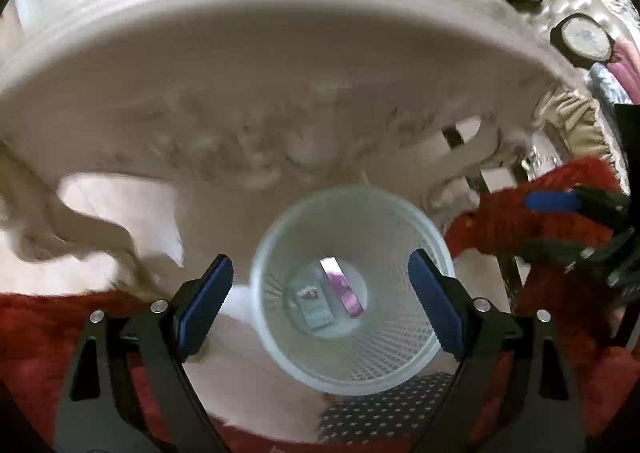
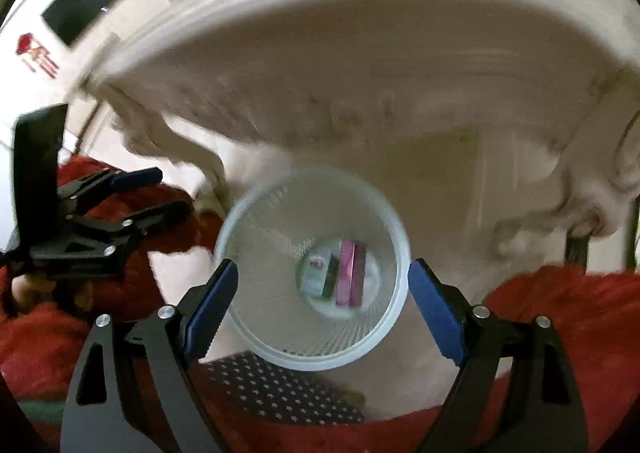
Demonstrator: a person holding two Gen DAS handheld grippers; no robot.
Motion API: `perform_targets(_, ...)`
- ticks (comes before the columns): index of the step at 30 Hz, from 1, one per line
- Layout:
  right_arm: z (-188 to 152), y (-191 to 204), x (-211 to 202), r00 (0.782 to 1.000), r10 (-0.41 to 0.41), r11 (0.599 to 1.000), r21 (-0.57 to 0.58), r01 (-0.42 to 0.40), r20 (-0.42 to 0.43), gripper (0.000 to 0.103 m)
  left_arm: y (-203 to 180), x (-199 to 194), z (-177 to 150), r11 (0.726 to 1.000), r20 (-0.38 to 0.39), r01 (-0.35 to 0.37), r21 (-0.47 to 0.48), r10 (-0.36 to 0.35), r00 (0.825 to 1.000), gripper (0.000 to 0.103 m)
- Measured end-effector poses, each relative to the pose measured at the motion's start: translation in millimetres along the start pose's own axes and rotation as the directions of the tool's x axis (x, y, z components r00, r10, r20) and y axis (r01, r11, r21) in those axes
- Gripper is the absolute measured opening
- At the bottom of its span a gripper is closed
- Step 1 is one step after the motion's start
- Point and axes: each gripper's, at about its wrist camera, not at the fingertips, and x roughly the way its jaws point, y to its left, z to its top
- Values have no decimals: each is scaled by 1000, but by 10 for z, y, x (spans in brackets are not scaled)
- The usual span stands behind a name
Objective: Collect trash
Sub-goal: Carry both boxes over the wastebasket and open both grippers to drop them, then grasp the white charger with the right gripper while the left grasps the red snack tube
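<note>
Both grippers over pale blue-white mesh plastic wastebasket (image 1: 352, 289), pointing steeply down into its mouth. Left gripper (image 1: 320, 305) wide apart, nothing between blue pads. Right gripper (image 2: 322, 309) same: wide, empty; also visible at right edge of left view above a red fuzzy sleeve (image 1: 532, 221).

Trash already in: small teal-and-white printed carton (image 2: 318, 275) and pink-magenta slim box (image 2: 350, 273) lying side by side on basket bottom, touching or nearly so, box on its long edge. Looks like a drop step just done w/ both items; can't tell from these frames which gripper dropped which.

Next move, prob.: lift both grippers clear of rim, swing back up to white round ornate bench (image 1: 280, 53) overhead/ahead to look for more trash. Bench top not readable from this low angle, so remaining trash unknown.

Edges & room:
- Basket rim sits between the pads in both views; straight-up exit safest, sideways drift would clip rim, tip light basket.
- Carved bench apron and curved leg (image 1: 80, 229) close behind and to left; bench edge overhangs, so rising forward risks a knock.
- Grippers near each other, left one seen at left of right view; keep apart on retreat.
- Dark star-print fabric (image 2: 276, 389) just beside basket base, red carpet (image 1: 36, 333) beyond; white floor around basket otherwise open.
</note>
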Motion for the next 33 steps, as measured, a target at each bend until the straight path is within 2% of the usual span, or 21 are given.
perform_targets(2,88,52,-368,993,21,1000,-25,-18,115,83,36,-355,108,999,85,-20,31,18,996,87)
perform_targets(4,227,118,-652,972,3,999,-53,9,233,83,110,-644,258,998,168,-55,32,49,985,87)
perform_targets(6,414,189,-829,939,-57,993,-77,88,339,83,226,-848,495,994,241,-106,20,98,966,87)
perform_targets(7,507,222,-852,922,-84,988,-90,127,379,83,309,-910,676,989,280,-144,17,133,951,87)
perform_targets(9,680,268,-795,904,-131,977,-101,187,407,83,422,-934,927,978,317,-208,-6,199,927,87)
perform_targets(10,813,292,-730,903,-133,974,-113,195,409,83,512,-919,1102,973,337,-228,-25,223,915,87)
perform_targets(11,943,302,-654,905,-125,975,-116,187,406,82,583,-883,1253,971,339,-237,-44,237,910,87)
perform_targets(13,1125,289,-518,909,-128,975,-118,188,396,82,724,-757,1552,967,330,-245,-67,253,909,87)
perform_targets(17,1384,290,-276,904,-194,956,-132,261,381,82,892,-460,1951,954,279,-295,-48,297,913,87)
perform_targets(21,1510,252,-106,917,-203,958,-123,258,343,81,966,-235,2176,955,233,-294,-46,297,926,87)
perform_targets(25,1584,229,-1,920,-212,956,-125,266,330,75,1132,-128,2321,957,208,-281,-74,290,934,87)
perform_targets(30,1636,210,84,927,-203,956,-143,257,315,72,1146,-33,2362,948,186,-313,-51,317,930,87)
perform_targets(32,1656,213,103,928,-201,955,-151,257,312,72,1142,3,2363,945,177,-326,-34,327,928,82)
perform_targets(33,1664,217,111,928,-201,954,-155,258,313,68,1144,-4,2358,950,183,-310,-32,311,933,78)
